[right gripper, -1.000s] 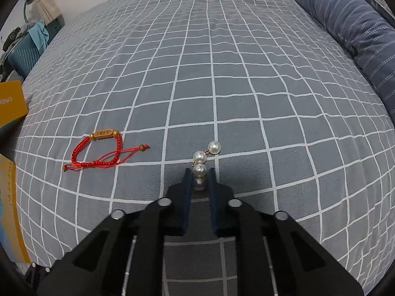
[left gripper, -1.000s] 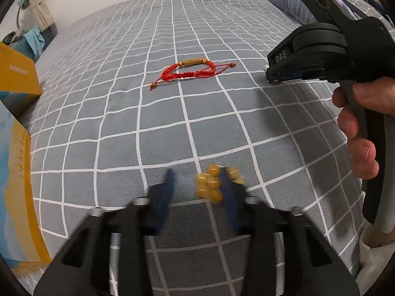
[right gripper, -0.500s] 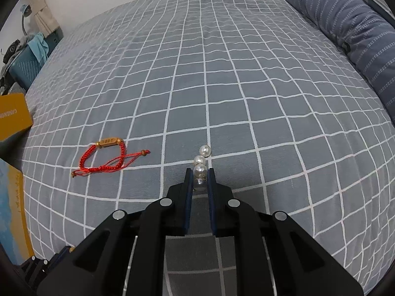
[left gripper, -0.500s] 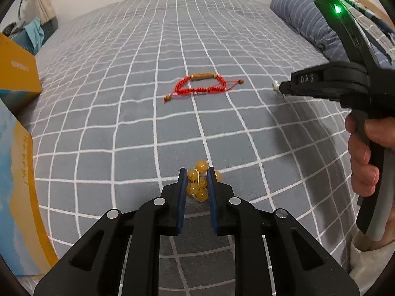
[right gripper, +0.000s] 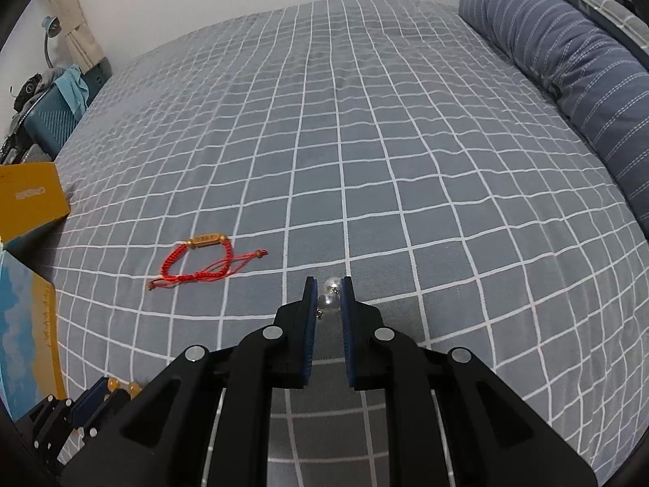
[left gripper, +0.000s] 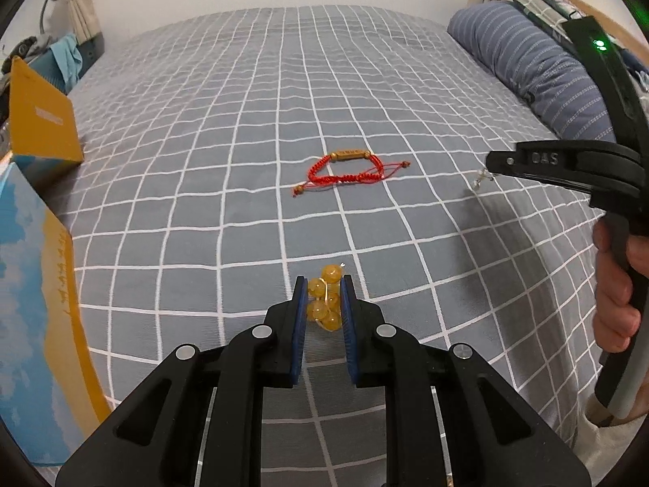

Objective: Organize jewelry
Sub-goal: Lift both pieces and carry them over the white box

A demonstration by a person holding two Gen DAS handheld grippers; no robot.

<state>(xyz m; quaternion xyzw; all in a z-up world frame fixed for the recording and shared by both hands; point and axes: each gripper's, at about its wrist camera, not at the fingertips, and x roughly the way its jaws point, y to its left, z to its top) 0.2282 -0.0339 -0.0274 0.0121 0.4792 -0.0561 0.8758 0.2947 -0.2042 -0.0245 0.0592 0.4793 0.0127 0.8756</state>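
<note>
My left gripper point(left gripper: 323, 286) is shut on a bunch of amber beads point(left gripper: 324, 302), held above the grey checked bedspread point(left gripper: 251, 130). My right gripper point(right gripper: 328, 288) is shut on a pearl piece point(right gripper: 330, 298); from the left wrist view it shows at the right point(left gripper: 493, 166) with the pearls point(left gripper: 480, 178) dangling at its tip. A red cord bracelet point(left gripper: 347, 168) with a gold bar lies flat on the bed between and beyond both grippers; it also shows in the right wrist view point(right gripper: 203, 261), left of the right gripper. The left gripper's tip point(right gripper: 103, 393) with amber beads appears at bottom left there.
A yellow box point(left gripper: 40, 121) stands at the far left, and a blue-and-yellow box point(left gripper: 36, 324) close at the left. A blue striped pillow point(right gripper: 576, 52) lies along the right side. Clutter and a teal case point(right gripper: 48, 121) sit beyond the bed's far left.
My left gripper closed on the amber beads and lifted them off the bed. My right gripper rose with the pearls; both have pulled back from the red bracelet.
</note>
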